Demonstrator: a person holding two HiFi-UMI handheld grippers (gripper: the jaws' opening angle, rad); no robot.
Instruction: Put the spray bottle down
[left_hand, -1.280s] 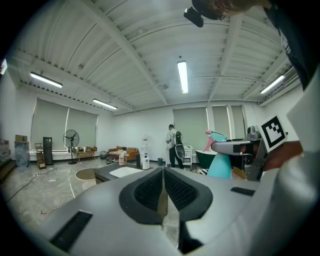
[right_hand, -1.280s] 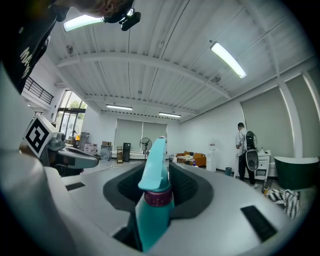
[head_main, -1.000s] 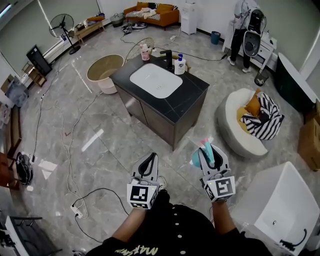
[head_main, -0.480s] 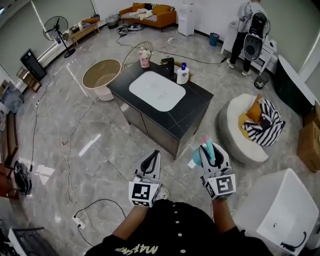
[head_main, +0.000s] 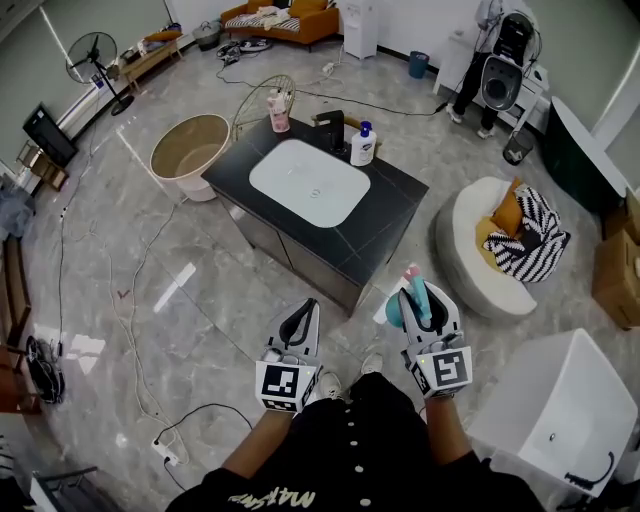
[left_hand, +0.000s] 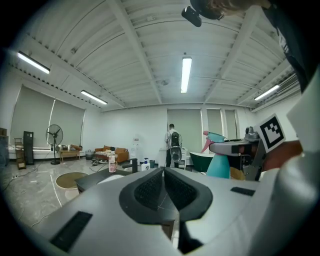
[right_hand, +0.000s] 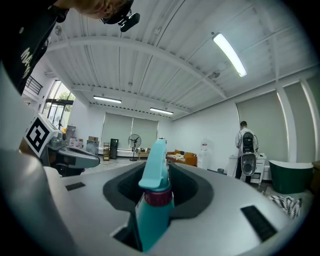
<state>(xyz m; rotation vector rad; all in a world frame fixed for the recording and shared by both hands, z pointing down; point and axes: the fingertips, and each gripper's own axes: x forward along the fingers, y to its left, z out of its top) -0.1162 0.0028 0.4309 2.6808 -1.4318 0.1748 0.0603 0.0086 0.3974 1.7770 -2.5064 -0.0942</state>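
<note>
A teal spray bottle (head_main: 402, 308) with a pink trigger tip is clamped upright in my right gripper (head_main: 418, 300), low in the head view, over the floor just short of the black counter (head_main: 385, 235). In the right gripper view the spray bottle (right_hand: 154, 197) fills the gap between the jaws, which press on its neck. My left gripper (head_main: 299, 321) hangs beside it at the left with its jaws together and nothing in them. The left gripper view shows its fingers (left_hand: 163, 186) meeting, and the bottle (left_hand: 218, 156) off to the right.
The black counter holds a white sink (head_main: 309, 181), a tap, a soap dispenser (head_main: 361, 145) and a pink bottle (head_main: 277, 112). A round tub (head_main: 188, 148) stands left, a white chair with striped cushion (head_main: 500, 245) right, a white bathtub (head_main: 565, 425) lower right. Cables lie on the floor. A person (head_main: 490, 45) stands far back.
Both grippers and the view have moved forward toward the counter, which now sits nearer and lower in the picture. The bottle stays clamped in the right gripper; the left stays shut.
</note>
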